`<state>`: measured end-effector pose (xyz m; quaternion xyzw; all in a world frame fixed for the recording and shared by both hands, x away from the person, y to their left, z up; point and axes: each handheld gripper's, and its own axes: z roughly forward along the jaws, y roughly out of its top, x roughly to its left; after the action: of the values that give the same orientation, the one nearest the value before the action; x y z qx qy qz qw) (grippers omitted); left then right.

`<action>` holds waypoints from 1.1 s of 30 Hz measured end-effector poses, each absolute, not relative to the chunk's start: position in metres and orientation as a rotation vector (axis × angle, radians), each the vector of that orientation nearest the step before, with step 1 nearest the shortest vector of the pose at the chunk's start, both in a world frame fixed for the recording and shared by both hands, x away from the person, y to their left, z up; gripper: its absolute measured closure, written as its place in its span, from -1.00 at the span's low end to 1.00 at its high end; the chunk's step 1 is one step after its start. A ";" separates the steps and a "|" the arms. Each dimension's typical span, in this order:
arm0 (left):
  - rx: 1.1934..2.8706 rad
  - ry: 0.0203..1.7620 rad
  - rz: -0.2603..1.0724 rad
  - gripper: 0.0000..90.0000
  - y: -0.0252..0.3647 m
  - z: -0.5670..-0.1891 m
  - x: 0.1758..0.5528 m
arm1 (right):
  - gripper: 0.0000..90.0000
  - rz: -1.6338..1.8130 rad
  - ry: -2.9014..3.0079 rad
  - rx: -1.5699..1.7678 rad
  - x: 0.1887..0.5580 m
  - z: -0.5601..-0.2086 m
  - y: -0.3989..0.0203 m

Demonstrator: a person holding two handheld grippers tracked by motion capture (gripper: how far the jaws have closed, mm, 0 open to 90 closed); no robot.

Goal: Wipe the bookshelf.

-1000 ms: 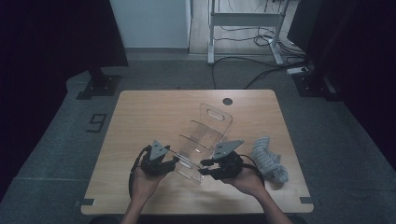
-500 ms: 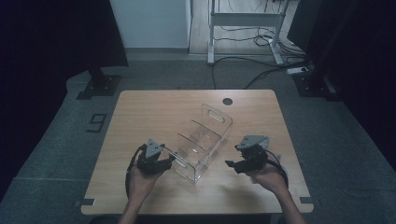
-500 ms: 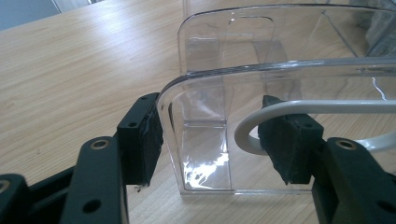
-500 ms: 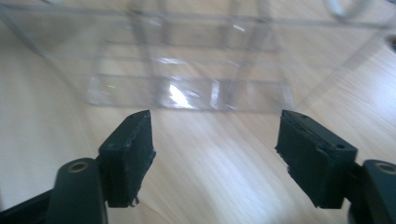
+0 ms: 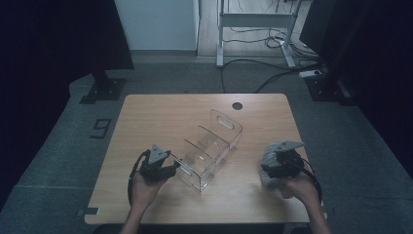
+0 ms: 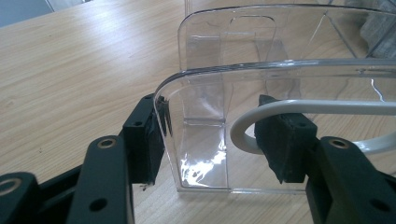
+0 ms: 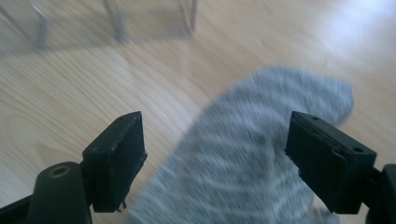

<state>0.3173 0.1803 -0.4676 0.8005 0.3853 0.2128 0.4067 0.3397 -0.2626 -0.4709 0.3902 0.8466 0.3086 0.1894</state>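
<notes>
The wooden counter (image 5: 160,112) carries a clear plastic organizer (image 5: 209,148) with dividers, lying on a slant from the near left to the far right, its handle cutout at the far end. To its right, well apart from it, lies a grey striped sock (image 5: 267,168) near the counter's right edge.

The left gripper (image 5: 176,165) sits at the organizer's near-left end. In the left gripper view its jaws straddle the curved end wall (image 6: 205,79): one jaw outside, pressed against the plastic, the other inside the bin with a white cable loop (image 6: 299,108) crossing in front of it. Whether the inner jaw actually touches the wall cannot be told, so a firm clamp is uncertain.

The right gripper (image 5: 267,171) hangs just over the sock. Its jaws have just been opening and now stand wide apart, with the sock (image 7: 252,163) lying between and below them, not pinched. The sock's long axis runs from the jaws away toward the upper right of that view, so it lies roughly along the reach, and the jaws would close across its width. The right hand is plainly the nearer one to the sock; the left is busy steadying the bin.

No brand, label or readable writing shows on the counter's things; a mark shaped like a 9 (image 5: 100,128) lies on the floor to the left.
</notes>
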 end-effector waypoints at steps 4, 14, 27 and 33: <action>2.012 0.973 0.537 -0.03 0.181 -0.468 0.317 | -0.60 0.787 2.405 1.159 0.344 -0.486 -0.271; 2.005 0.986 0.518 -0.04 0.182 -0.468 0.317 | -0.26 0.685 2.496 1.263 0.350 -0.515 -0.279; 2.005 0.960 0.484 -0.01 0.186 -0.469 0.315 | 0.15 0.750 2.435 1.324 0.348 -0.504 -0.280; 2.004 0.948 0.472 -0.01 0.188 -0.469 0.312 | 0.14 0.890 2.402 1.293 0.345 -0.488 -0.276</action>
<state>0.3124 0.1880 -0.4690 0.8008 0.3789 0.1888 0.4237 0.3451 -0.2759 -0.4878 0.4464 0.8294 0.3072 0.1356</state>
